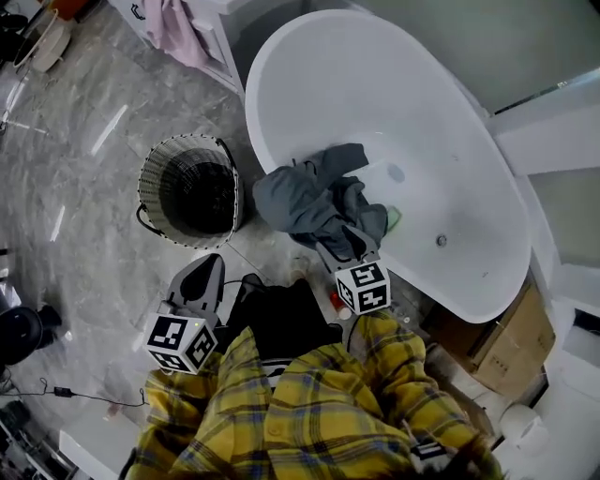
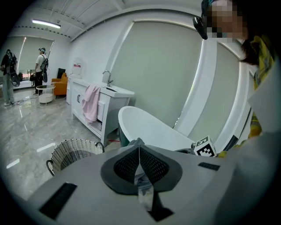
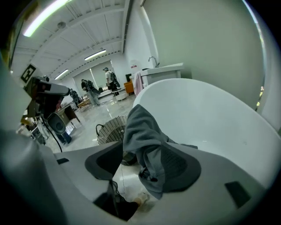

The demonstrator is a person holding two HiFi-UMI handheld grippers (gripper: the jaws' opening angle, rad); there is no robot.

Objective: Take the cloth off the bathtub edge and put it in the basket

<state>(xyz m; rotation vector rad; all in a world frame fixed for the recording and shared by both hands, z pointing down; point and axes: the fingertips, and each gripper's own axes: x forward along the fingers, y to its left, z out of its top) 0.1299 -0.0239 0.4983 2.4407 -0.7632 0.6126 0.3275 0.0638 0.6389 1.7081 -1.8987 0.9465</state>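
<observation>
A grey cloth [image 1: 309, 197] hangs bunched over the near rim of the white bathtub [image 1: 272, 75]. My right gripper [image 1: 345, 242] reaches into the cloth's lower right part. In the right gripper view its jaws [image 3: 140, 165] stand wide apart, and the cloth [image 3: 142, 132] hangs between them and lies over the right pad, not pinched. The wicker basket [image 1: 155, 164] stands on the floor left of the tub, with nothing showing inside it. My left gripper [image 1: 208, 267] hovers below the basket, its pads [image 2: 139, 151] closed together on nothing.
A vanity cabinet with a pink towel [image 1: 173, 28] stands behind the basket. Cardboard boxes [image 1: 511, 347] sit at the tub's right end. A cable [image 1: 66, 394] runs along the floor at lower left. People stand far off [image 2: 9, 74] in the room.
</observation>
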